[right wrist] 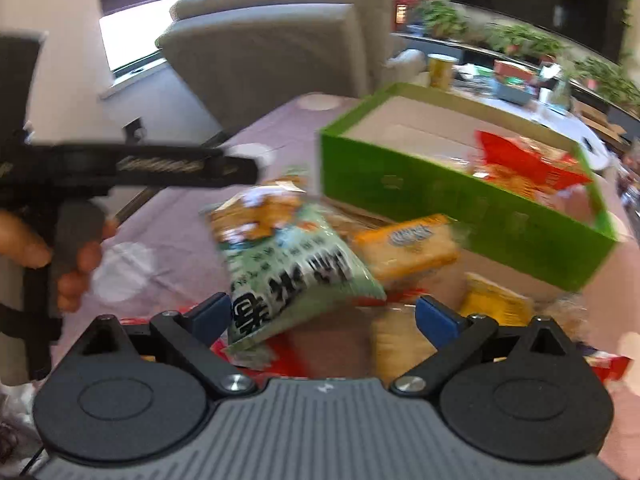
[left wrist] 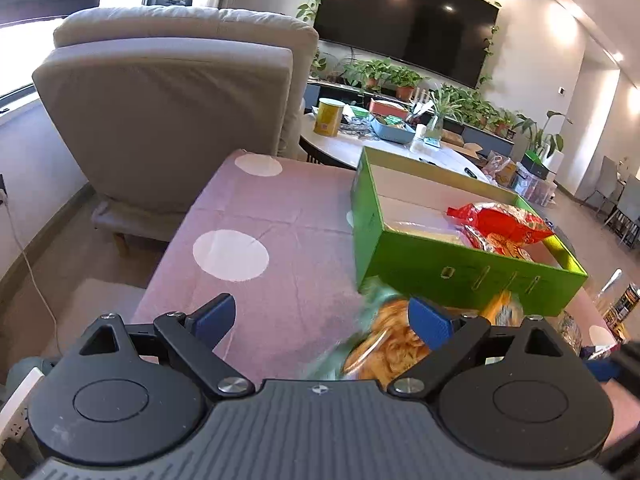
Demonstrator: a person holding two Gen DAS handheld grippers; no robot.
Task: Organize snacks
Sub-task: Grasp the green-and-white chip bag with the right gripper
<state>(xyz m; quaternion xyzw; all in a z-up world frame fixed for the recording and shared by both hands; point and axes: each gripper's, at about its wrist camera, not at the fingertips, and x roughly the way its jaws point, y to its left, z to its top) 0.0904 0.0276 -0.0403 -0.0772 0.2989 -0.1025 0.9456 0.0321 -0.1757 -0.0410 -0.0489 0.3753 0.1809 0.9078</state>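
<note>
A green cardboard box [left wrist: 460, 268] stands open on the pink dotted tablecloth [left wrist: 260, 220], with a red snack bag [left wrist: 504, 224] inside. In front of the box lies a pile of snacks: a green-and-white bag [right wrist: 296, 264], an orange packet [right wrist: 408, 248], a yellow packet [right wrist: 496, 296] and a beige packet [right wrist: 400, 344]. My right gripper [right wrist: 324, 316] is open over the pile. The green-and-white bag lies blurred between its fingers, close to the left one. My left gripper [left wrist: 320, 316] is open just left of the pile, its right finger over the green-and-white bag [left wrist: 384, 340].
A beige armchair [left wrist: 172, 112] stands behind the table's far left edge. Beyond it are a white round table [left wrist: 360, 148] with a yellow can [left wrist: 328, 118] and clutter, potted plants and a wall TV [left wrist: 408, 20]. A hand [right wrist: 24, 248] holds the left tool at the left.
</note>
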